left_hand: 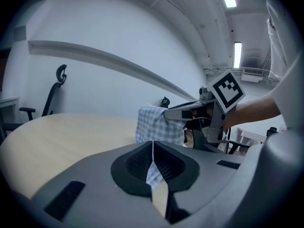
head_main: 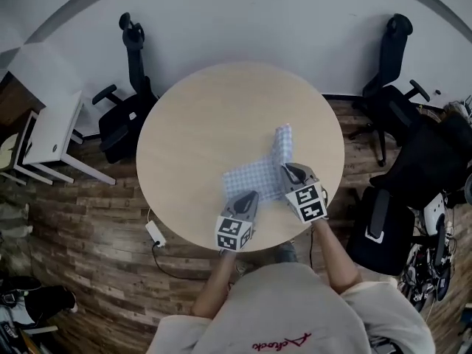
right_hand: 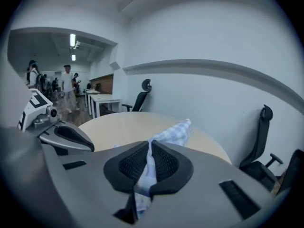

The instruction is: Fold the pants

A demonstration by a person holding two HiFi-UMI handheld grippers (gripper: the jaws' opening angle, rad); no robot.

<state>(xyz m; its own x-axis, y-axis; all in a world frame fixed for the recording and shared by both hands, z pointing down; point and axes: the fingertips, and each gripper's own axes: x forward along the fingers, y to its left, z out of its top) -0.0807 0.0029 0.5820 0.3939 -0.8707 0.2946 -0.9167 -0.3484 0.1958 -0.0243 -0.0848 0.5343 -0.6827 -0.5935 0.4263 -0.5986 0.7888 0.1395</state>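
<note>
The pants point(head_main: 265, 169) are light blue-and-white checked cloth, lying on the near right part of the round table point(head_main: 199, 131), with one narrow end reaching away from me. My left gripper point(head_main: 245, 200) is shut on the cloth's near left edge; checked fabric point(left_hand: 153, 174) shows pinched between its pads. My right gripper point(head_main: 295, 173) is shut on the near right edge, and a fold of cloth point(right_hand: 148, 167) hangs through its closed jaws. In the left gripper view the right gripper point(left_hand: 190, 113) holds the fabric point(left_hand: 159, 122) lifted off the table.
Black office chairs stand behind the table at the left point(head_main: 125, 109) and right point(head_main: 391, 80), and another chair point(head_main: 383, 220) is close on my right. A white desk point(head_main: 44, 116) is at the far left. A power strip point(head_main: 155, 233) lies on the wooden floor.
</note>
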